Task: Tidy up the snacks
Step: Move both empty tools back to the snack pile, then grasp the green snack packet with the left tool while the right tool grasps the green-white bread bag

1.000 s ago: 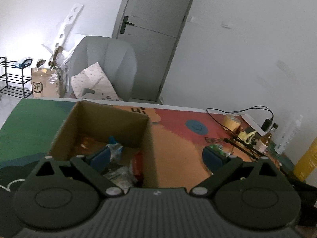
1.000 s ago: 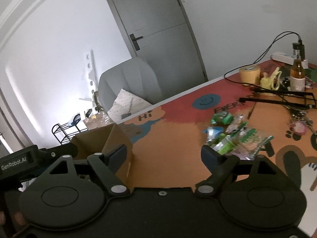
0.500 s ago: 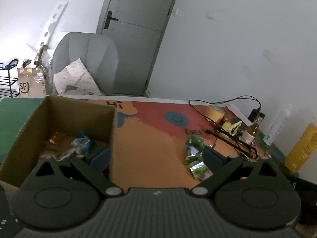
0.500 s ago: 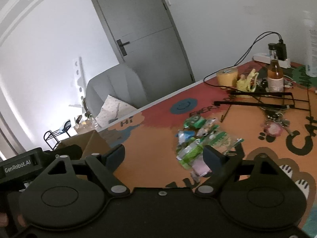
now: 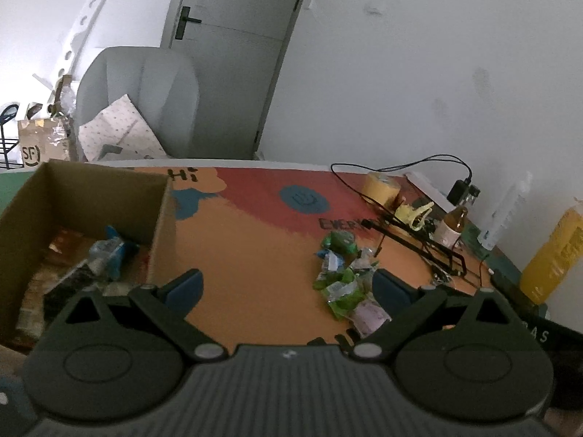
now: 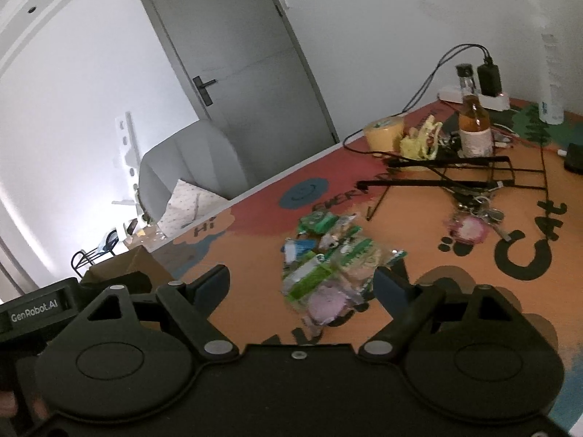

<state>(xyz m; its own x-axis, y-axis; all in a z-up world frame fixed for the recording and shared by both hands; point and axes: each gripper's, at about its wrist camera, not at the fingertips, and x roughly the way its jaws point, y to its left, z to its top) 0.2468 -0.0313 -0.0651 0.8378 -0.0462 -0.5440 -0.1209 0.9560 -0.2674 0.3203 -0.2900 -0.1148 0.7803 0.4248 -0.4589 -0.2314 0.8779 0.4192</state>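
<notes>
Left gripper (image 5: 288,286) spread wide, nothing between the fingers; hovering over the orange mat (image 5: 255,255); right gripper (image 6: 300,286) also wide apart and empty, right over the snack pile (image 6: 328,262); same pile of green and pink packets sitting right of centre in the left view (image 5: 344,276); cardboard box (image 5: 160,218) at far left, already holding a few wrappers (image 5: 105,251); bottle (image 6: 473,127) and tape roll (image 6: 384,133) further back.
</notes>
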